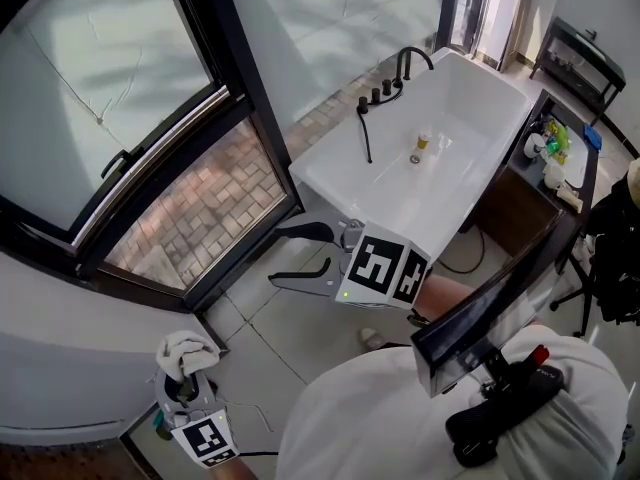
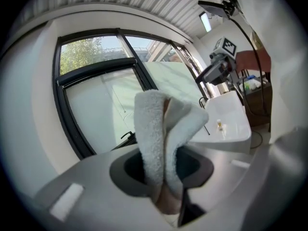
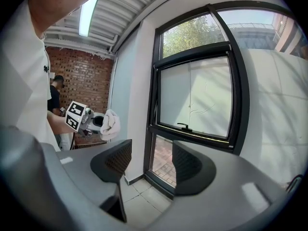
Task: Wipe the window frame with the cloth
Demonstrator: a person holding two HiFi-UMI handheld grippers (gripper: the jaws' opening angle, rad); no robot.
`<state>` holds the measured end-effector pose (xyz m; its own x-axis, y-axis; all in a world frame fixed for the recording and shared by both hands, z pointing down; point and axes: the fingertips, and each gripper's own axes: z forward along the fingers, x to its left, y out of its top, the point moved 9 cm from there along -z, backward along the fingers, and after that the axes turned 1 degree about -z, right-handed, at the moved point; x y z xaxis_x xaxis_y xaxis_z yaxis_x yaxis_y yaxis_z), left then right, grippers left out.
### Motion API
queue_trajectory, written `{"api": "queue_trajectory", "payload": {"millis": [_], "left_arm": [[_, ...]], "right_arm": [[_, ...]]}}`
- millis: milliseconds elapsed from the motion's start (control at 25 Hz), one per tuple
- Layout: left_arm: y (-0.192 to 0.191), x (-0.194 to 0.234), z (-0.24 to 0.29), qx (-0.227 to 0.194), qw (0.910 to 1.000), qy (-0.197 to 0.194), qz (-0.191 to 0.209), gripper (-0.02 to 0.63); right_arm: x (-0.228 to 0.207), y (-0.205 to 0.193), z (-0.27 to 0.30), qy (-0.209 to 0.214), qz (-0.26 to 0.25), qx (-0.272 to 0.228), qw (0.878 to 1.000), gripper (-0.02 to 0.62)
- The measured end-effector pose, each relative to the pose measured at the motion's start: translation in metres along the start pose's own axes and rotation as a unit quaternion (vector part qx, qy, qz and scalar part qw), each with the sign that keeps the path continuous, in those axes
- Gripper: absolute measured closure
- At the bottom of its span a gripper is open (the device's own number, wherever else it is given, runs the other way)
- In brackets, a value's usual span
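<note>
A white folded cloth (image 2: 161, 138) stands up between the jaws of my left gripper (image 1: 186, 368), which is shut on it. In the head view the cloth (image 1: 186, 351) is at the lower left, close to the white wall below the window. The black window frame (image 1: 165, 183) crosses the upper left, with a handle (image 1: 115, 163) on its sash. My right gripper (image 1: 312, 258) hangs open and empty over the floor tiles, pointing at the frame's lower corner (image 3: 156, 179). From the right gripper view the cloth (image 3: 110, 124) and the left gripper (image 3: 102, 123) show at left.
A white bathtub (image 1: 430, 158) with black taps (image 1: 400, 68) lies to the right of the window. A dark cabinet (image 1: 560, 158) with bottles stands beyond it. A person (image 3: 54, 97) stands by a brick wall far off. A tablet on a stand (image 1: 480, 313) juts out near my chest.
</note>
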<state>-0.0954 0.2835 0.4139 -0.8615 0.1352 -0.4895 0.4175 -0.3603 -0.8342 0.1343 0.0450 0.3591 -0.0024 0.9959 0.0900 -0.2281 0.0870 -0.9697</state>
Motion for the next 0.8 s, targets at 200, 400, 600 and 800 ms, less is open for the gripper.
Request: {"api": "queue_trajectory", "payload": {"millis": [200, 400, 600, 800], "left_arm": [[-0.002, -0.001, -0.004, -0.008, 0.9999, -0.010, 0.000, 0.471], [-0.006, 0.001, -0.007, -0.007, 0.9999, -0.013, -0.006, 0.471], [-0.008, 0.001, -0.013, -0.008, 0.9999, -0.011, -0.006, 0.471], [-0.007, 0.002, -0.019, -0.007, 0.9999, -0.011, -0.009, 0.471]], "right_arm": [[0.011, 0.001, 0.002, -0.002, -0.005, 0.010, 1.000, 0.328], [0.018, 0.001, 0.006, -0.002, -0.004, 0.014, 1.000, 0.328], [0.022, 0.000, 0.005, -0.003, -0.005, 0.018, 1.000, 0.328], [0.026, 0.001, 0.007, -0.002, -0.005, 0.015, 1.000, 0.328]]}}
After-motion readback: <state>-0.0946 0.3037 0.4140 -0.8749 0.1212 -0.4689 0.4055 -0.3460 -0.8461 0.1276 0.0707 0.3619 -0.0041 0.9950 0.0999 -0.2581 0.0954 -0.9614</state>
